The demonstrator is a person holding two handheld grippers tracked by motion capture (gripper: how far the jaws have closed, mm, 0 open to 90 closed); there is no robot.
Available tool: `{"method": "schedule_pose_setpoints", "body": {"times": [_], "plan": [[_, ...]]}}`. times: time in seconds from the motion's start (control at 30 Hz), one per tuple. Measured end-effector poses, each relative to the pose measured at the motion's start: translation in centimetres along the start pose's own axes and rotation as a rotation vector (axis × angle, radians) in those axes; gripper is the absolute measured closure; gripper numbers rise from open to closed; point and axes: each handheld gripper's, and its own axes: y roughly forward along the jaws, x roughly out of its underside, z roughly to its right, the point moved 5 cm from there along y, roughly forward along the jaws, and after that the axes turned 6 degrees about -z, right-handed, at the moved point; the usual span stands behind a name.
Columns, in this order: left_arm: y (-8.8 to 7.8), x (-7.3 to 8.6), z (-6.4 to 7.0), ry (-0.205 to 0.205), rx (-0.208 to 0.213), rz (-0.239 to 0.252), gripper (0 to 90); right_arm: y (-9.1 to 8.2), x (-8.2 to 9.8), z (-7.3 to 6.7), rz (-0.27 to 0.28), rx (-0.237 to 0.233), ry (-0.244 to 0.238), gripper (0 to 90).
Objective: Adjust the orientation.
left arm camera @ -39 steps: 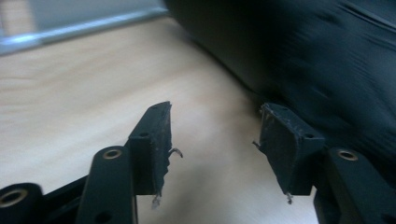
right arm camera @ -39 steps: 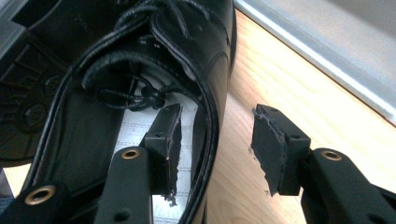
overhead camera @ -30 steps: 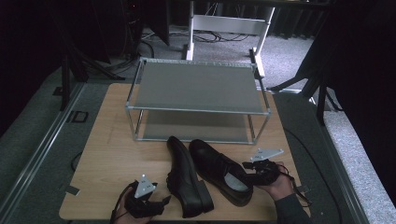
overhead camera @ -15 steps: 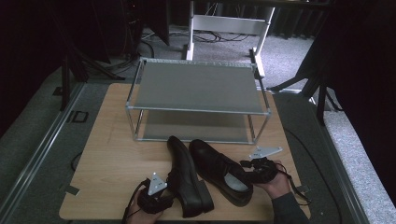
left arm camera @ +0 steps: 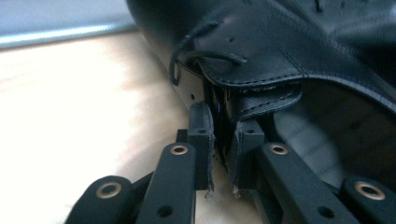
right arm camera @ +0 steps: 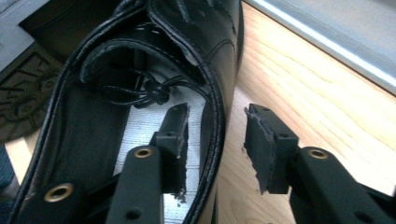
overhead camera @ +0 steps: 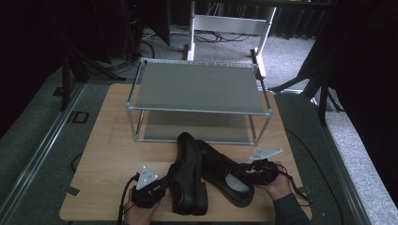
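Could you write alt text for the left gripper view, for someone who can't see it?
Two black jaws of the left gripper pinch the leather collar edge of a black lace-up shoe, having just closed on it. The shoe rests on a pale wooden table.

My left gripper (left arm camera: 223, 154) has just been closing, and its jaws now pinch the leather side wall of the black shoe (left arm camera: 280, 56) at its opening. A lace end hangs beside them. The shoe rests on the wooden table (left arm camera: 84, 116).
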Motion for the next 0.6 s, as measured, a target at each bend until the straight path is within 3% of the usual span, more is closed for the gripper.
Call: {"method": "schedule_pose_setpoints", "body": {"times": [0.17, 0.47, 0.6], "plan": [[-0.9, -1.9, -0.4, 0.028, -0.013, 0.020, 83.8, 0.0, 0.0, -0.2, -0.001, -0.023, -0.004, 67.1], [-3.2, -4.8, -0.4, 0.093, -0.025, 0.058, 84.5, -0.1, 0.1, -0.2, -0.012, -0.020, -0.014, 76.5], [-4.0, -5.6, -0.5, 0.081, -0.015, 0.082, 84.7, -0.1, 0.1, -0.2, -0.013, -0.021, -0.012, 77.2]]}}
